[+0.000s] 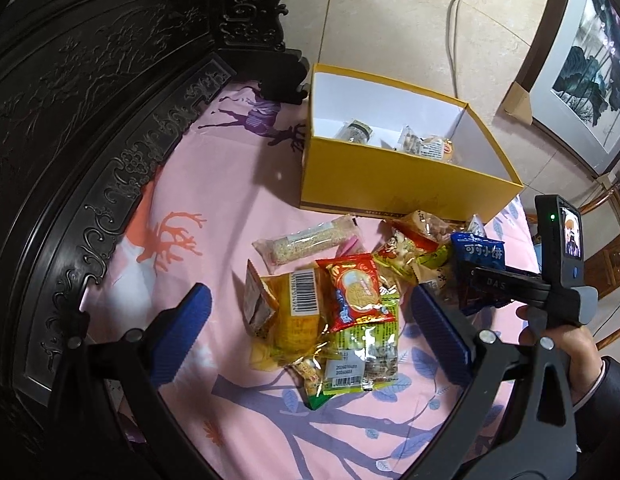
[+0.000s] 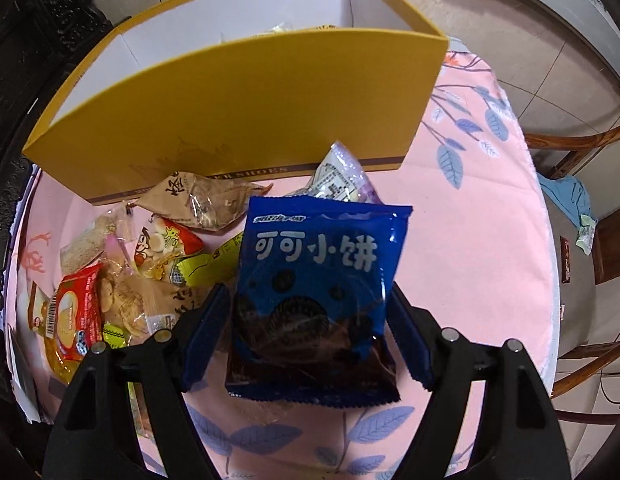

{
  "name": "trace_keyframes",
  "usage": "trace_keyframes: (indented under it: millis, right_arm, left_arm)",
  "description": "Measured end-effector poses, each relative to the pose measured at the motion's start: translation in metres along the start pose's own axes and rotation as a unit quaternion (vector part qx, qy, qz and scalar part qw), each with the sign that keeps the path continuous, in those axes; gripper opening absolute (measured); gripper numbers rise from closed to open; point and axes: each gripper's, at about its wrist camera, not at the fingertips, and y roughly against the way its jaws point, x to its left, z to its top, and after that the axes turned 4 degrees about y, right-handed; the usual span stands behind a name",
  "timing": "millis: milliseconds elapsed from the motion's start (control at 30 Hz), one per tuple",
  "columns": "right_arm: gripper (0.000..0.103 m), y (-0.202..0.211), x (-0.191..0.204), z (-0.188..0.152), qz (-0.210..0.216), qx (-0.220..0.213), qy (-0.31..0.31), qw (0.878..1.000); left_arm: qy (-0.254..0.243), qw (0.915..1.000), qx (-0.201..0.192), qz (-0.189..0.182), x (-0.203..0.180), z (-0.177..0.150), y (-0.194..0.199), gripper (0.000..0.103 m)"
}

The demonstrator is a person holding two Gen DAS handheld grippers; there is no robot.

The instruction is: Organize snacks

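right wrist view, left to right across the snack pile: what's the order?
Red packet → peanut packet → blue cookie packet between the right gripper's open pads → bare pink cloth.

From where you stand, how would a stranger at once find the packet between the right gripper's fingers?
Start at the yellow shoe box on the pink cloth. The snack pile lies before its front wall; at the pile's right end is the blue cookie packet, between the open right gripper. It alone is dark blue, with white characters and black sandwich cookies pictured.
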Motion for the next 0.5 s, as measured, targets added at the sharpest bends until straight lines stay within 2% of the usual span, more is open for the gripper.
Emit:
trace_keyframes:
  millis: [133,200,233,300,367,500]
  right_arm:
    - [0.079,-0.012,0.000,0.002,-0.009,0.016,0.003,1.000]
    - [0.079,-0.015,0.000,0.002,-0.016,0.010,0.007,1.000]
    - [0.076,-0.016,0.000,0.001,-0.019,0.006,0.010,1.000]
    - [0.061,-0.014,-0.003,0.000,-0.024,-0.002,0.012,1.000]
    - [0.054,-0.009,-0.007,-0.002,-0.017,-0.006,0.005,1.000]
    - [0.050,0.008,-0.021,-0.011,-0.002,-0.020,-0.025,0.999]
  left_arm:
    - [0.004,1.0000,0.002,0.004,0.004,0.001,-0.001,0.101]
    - [0.004,1.0000,0.002,0.009,0.006,0.001,-0.002,0.101]
    - [0.005,0.9999,0.003,0.010,0.008,0.001,-0.002,0.101]
    - [0.007,0.9999,0.002,0.013,0.011,0.001,-0.002,0.101]
    - [0.009,0.9998,0.003,0.018,0.015,0.000,-0.003,0.101]
    - [0.009,0.9995,0.009,0.027,0.021,-0.003,-0.006,0.101]
